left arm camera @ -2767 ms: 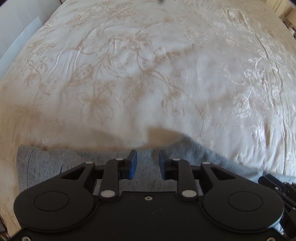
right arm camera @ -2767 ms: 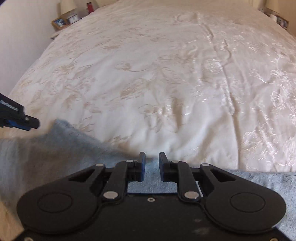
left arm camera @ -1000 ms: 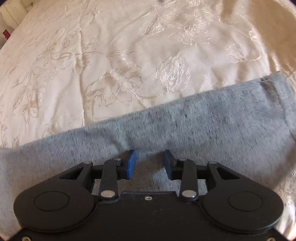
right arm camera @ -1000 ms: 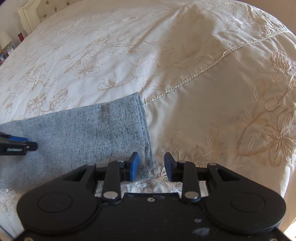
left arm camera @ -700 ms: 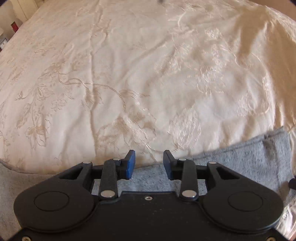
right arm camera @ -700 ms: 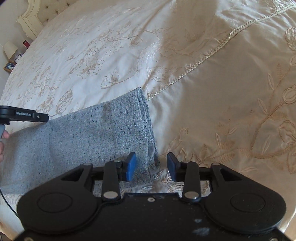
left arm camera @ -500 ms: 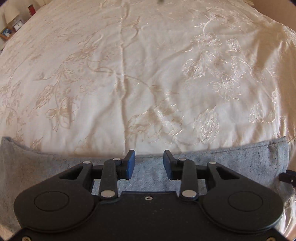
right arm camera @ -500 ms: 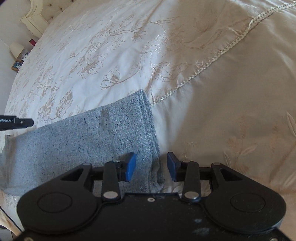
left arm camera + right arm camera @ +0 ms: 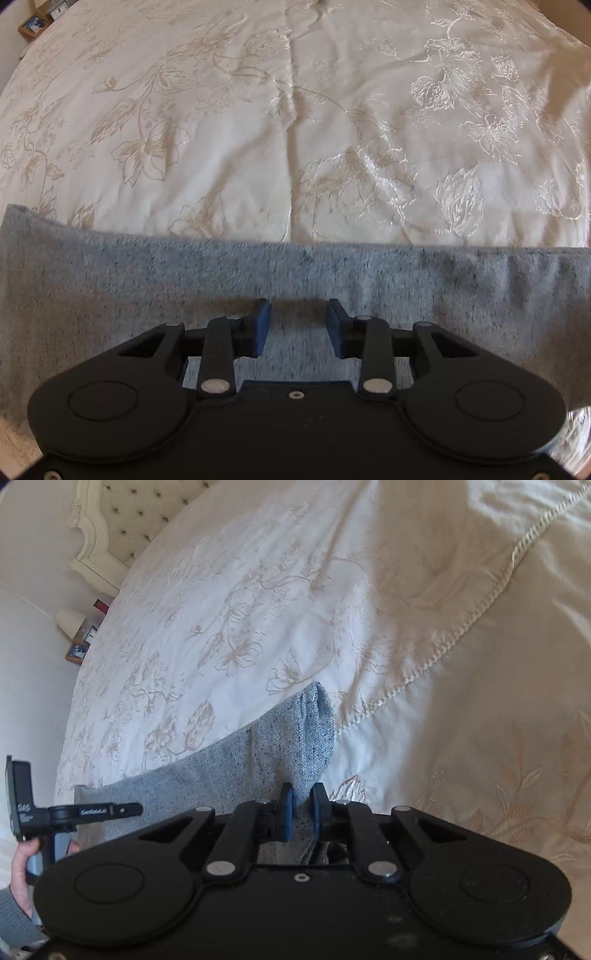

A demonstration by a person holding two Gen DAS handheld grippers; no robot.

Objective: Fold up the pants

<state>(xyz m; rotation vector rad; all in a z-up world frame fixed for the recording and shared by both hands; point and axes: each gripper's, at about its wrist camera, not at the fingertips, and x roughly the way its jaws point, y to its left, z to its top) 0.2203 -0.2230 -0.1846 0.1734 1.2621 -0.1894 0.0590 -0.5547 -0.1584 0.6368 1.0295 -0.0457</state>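
**Right hand-held gripper pinches the pants**

The right hand-held gripper [image 9: 301,814] is clamped on the end of the grey pants [image 9: 221,771]. The left hand-held gripper [image 9: 298,325] is spread wide above the pants [image 9: 147,280], holding nothing. The pants lie across the lower frame on the cream bed [image 9: 295,129].

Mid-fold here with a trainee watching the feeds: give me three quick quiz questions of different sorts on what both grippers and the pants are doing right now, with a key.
1. True or false: the right gripper is shut on the end of the grey pants.
2. Multiple choice: the left gripper is A) clamped on the pants, B) open above the pants, C) over bare bedspread.
3. Fill in: in the right wrist view, the furniture at top left is the bed's ____.

Key: 1 true; 2 B; 3 headboard.
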